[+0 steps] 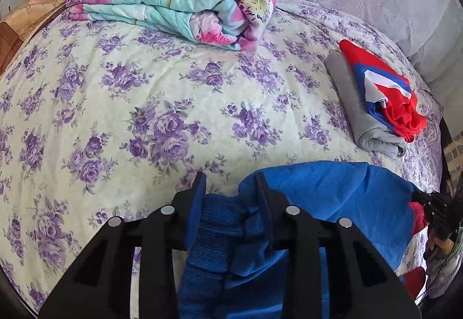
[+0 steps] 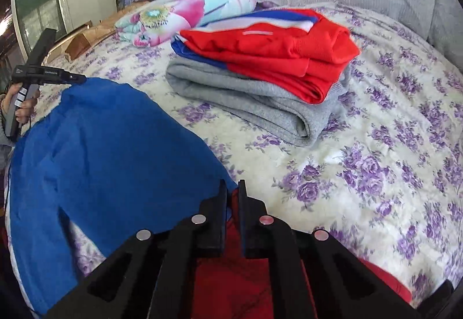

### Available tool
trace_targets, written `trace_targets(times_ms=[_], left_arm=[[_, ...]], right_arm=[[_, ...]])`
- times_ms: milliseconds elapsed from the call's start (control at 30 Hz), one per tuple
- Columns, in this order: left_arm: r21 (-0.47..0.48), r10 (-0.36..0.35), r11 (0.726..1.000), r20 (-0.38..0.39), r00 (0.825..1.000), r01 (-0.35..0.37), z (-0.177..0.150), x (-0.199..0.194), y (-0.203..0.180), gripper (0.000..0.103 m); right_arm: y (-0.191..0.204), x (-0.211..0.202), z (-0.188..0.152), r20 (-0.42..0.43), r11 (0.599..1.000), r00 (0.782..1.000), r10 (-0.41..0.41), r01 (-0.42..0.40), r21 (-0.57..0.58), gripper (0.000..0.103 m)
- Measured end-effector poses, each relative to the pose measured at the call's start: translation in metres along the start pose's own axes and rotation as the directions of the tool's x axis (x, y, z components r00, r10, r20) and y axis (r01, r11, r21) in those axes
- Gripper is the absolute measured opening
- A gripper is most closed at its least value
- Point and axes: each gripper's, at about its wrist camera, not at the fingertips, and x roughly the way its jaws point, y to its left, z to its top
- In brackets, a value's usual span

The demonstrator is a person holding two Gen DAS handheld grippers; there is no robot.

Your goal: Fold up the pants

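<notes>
Pants (image 2: 110, 151) span the lower frame, left gripper (image 1: 230, 183) clamped on their blue waistband, right gripper (image 2: 232, 188) pinching their red part.

The pants (image 2: 110, 145) are showing as bright blue fabric with a red section at one side, spreading loosely over the near part of the floral bedspread. A blue ribbed waistband (image 1: 214, 232) is bunching and hanging in folds at one end, while the red part (image 2: 231, 275) is lying at the opposite end, slightly wrinkled
</notes>
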Motion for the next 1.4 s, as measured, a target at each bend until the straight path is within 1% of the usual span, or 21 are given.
trace_targets(times_ms=[133, 200, 300, 400, 533, 633, 700, 767, 867, 933, 1000, 1033, 1067, 1100, 1133, 1167, 1200, 1267, 1333, 1400], left_arm=[[-0.011, -0.041, 0.999, 0.040, 0.998, 0.042, -0.002, -0.018, 0.002, 0.033], [-0.017, -0.078, 0.997, 0.063, 0.995, 0.079, -0.006, -0.032, 0.005, 0.032], [-0.012, -0.107, 0.994, 0.090, 0.990, 0.109, -0.017, -0.049, 0.009, 0.032], [-0.024, -0.146, 0.988, 0.108, 0.983, 0.149, -0.033, -0.068, 0.017, 0.032], [-0.050, -0.211, 0.974, 0.134, 0.968, 0.219, -0.065, -0.098, 0.030, 0.032], [-0.048, -0.238, 0.968, 0.142, 0.961, 0.247, -0.095, -0.119, 0.036, 0.032], [-0.032, -0.211, 0.976, 0.143, 0.967, 0.217, -0.119, -0.127, 0.037, 0.031], [-0.041, -0.192, 0.979, 0.134, 0.972, 0.199, -0.140, -0.130, 0.043, 0.030], [-0.093, -0.211, 0.971, 0.117, 0.971, 0.222, -0.163, -0.129, 0.060, 0.030], [-0.121, -0.229, 0.963, 0.102, 0.968, 0.241, -0.173, -0.128, 0.067, 0.035], [-0.122, -0.248, 0.958, 0.106, 0.963, 0.260, -0.176, -0.131, 0.064, 0.048], [-0.115, -0.260, 0.955, 0.116, 0.959, 0.273, -0.176, -0.135, 0.059, 0.051], [-0.099, -0.280, 0.951, 0.122, 0.952, 0.293, -0.175, -0.139, 0.053, 0.064], [-0.085, -0.289, 0.950, 0.134, 0.948, 0.302, -0.172, -0.143, 0.046, 0.079], [-0.083, -0.276, 0.954, 0.148, 0.950, 0.290, -0.169, -0.144, 0.040, 0.083], [-0.088, -0.259, 0.958, 0.147, 0.955, 0.274, -0.165, -0.143, 0.035, 0.084], [-0.100, -0.249, 0.960, 0.125, 0.960, 0.262, -0.159, -0.138, 0.032, 0.084], [-0.148, -0.247, 0.955, 0.081, 0.966, 0.257, -0.150, -0.123, 0.031, 0.083], [-0.184, -0.233, 0.954, 0.035, 0.972, 0.235, -0.144, -0.108, 0.031, 0.071], [-0.198, -0.248, 0.950, 0.002, 0.969, 0.244, -0.138, -0.096, 0.030, 0.047]], right_arm=[[0.026, -0.052, -0.012, 0.087, 0.999, 0.996, -0.035, 0.035, 0.004, 0.006], [0.043, -0.071, -0.020, 0.112, 0.998, 0.992, -0.056, 0.059, -0.017, 0.006], [0.066, -0.095, -0.037, 0.137, 0.996, 0.988, -0.076, 0.081, -0.034, 0.006], [0.087, -0.116, -0.057, 0.155, 0.996, 0.985, -0.080, 0.086, -0.027, 0.006], [0.118, -0.144, -0.092, 0.174, 0.996, 0.981, -0.085, 0.086, -0.001, 0.006], [0.138, -0.160, -0.120, 0.160, 0.997, 0.984, -0.077, 0.075, 0.017, 0.006], [0.149, -0.162, -0.140, 0.132, 0.997, 0.988, -0.078, 0.075, 0.025, 0.006], [0.154, -0.160, -0.160, 0.100, 0.997, 0.993, -0.063, 0.057, 0.061, 0.006], [0.157, -0.153, -0.186, 0.060, 0.993, 0.997, -0.052, 0.046, 0.107, 0.006], [0.157, -0.150, -0.194, 0.055, 0.991, 0.997, -0.049, 0.042, 0.129, 0.006], [0.156, -0.149, -0.194, 0.061, 0.990, 0.997, -0.045, 0.036, 0.139, 0.006], [0.157, -0.149, -0.193, 0.064, 0.990, 0.997, -0.046, 0.037, 0.138, 0.006], [0.157, -0.150, -0.192, 0.068, 0.990, 0.997, -0.047, 0.038, 0.137, 0.006], [0.158, -0.151, -0.191, 0.069, 0.990, 0.997, -0.048, 0.038, 0.137, 0.006], [0.157, -0.151, -0.191, 0.069, 0.990, 0.996, -0.049, 0.039, 0.135, 0.006], [0.156, -0.152, -0.191, 0.071, 0.990, 0.996, -0.049, 0.039, 0.136, 0.007], [0.156, -0.153, -0.191, 0.073, 0.990, 0.996, -0.049, 0.038, 0.139, 0.007], [0.155, -0.154, -0.193, 0.078, 0.989, 0.996, -0.046, 0.034, 0.147, 0.007], [0.155, -0.154, -0.195, 0.083, 0.987, 0.996, -0.045, 0.031, 0.158, 0.007], [0.153, -0.153, -0.196, 0.085, 0.985, 0.996, -0.039, 0.024, 0.172, 0.007]])
